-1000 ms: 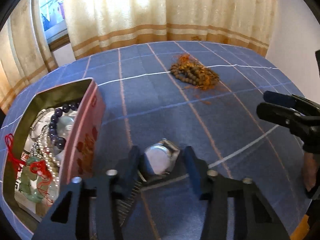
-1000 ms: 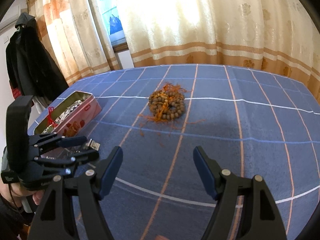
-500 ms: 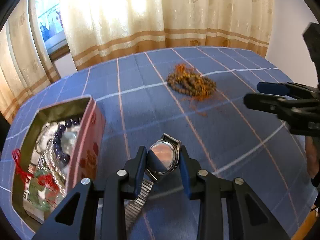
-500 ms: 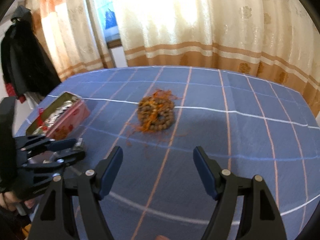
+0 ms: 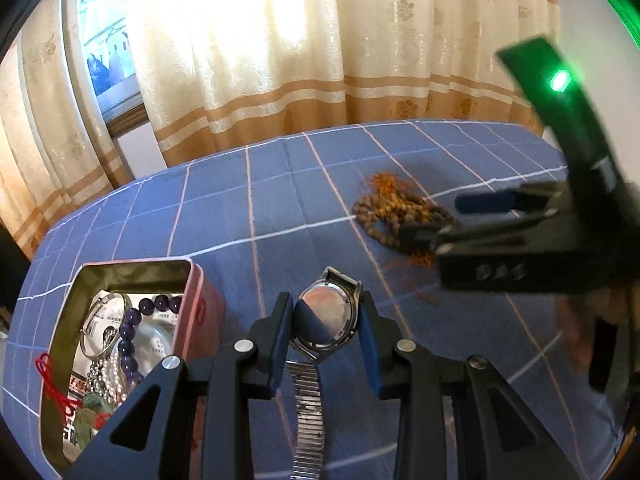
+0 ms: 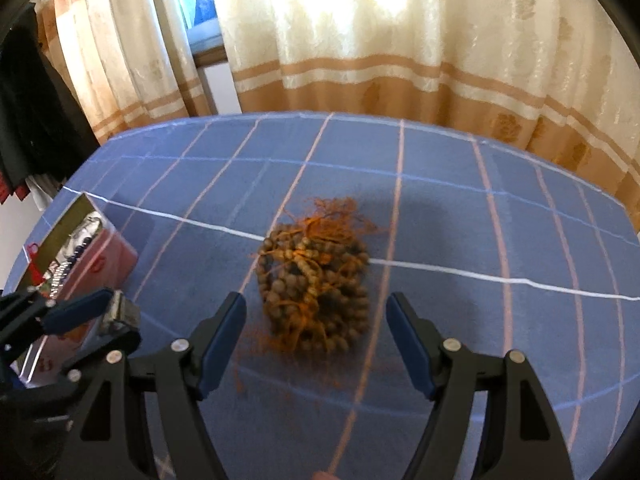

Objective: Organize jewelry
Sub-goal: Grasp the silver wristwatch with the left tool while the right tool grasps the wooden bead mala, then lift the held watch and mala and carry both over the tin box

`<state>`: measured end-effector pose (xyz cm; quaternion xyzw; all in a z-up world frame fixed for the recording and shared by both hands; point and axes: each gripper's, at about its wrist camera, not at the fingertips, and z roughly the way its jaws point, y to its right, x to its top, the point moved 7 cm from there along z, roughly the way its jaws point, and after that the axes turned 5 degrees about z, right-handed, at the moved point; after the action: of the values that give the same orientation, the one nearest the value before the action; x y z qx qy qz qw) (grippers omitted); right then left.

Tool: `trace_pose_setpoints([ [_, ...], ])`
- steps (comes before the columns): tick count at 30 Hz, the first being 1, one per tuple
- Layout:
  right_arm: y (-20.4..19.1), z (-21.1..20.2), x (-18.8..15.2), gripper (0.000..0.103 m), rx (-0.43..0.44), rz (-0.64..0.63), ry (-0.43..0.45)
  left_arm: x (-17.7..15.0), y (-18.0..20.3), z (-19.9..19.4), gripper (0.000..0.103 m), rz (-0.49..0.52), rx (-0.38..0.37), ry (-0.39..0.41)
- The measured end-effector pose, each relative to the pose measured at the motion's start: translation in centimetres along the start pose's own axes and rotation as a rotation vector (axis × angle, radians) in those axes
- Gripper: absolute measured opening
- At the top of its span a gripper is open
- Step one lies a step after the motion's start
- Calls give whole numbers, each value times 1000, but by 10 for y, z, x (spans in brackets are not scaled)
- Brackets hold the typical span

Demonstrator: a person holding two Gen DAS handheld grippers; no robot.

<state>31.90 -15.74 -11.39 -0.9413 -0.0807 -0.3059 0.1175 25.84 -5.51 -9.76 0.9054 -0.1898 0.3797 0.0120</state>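
Two views differ: L gripper (image 5: 326,334) jaws grasp watch (image 5: 325,314) w/ strap dangling; R gripper (image 6: 316,344) jaws wide, framing beads (image 6: 316,280).

Cream curtains (image 5: 304,48) with tan bands hang backlit before a window (image 5: 106,68). Blue checked cloth (image 6: 460,208) covers the table. Dark coat (image 6: 28,112) hangs left.

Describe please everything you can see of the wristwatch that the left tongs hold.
The wristwatch has a round silver-coloured metal case, seen with a plain reflective face toward the camera; no dial or hands can be made out. A ribbed metal band hangs down from it between the arms of the tongs, and a short band stub sticks out at the far end. The left tongs are shut on the case, one blue pad pressing each side. It sits just right of the open pink tin, above the blue checked cloth.
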Motion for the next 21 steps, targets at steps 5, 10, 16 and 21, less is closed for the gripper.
trace_pose_setpoints([
  [5,-3,9,-5,47,-2,-33,-18,4,-8,5,33,-24,-6,4],
  [10,-10,-3,-10,37,0,-61,12,3,-7,8,33,-33,-11,1],
  [16,-21,-20,-16,36,25,-73,43,2,-10,6,33,-38,-16,11],
  [21,-24,-31,-18,36,47,-58,65,3,-11,2,33,-41,-19,18],
])
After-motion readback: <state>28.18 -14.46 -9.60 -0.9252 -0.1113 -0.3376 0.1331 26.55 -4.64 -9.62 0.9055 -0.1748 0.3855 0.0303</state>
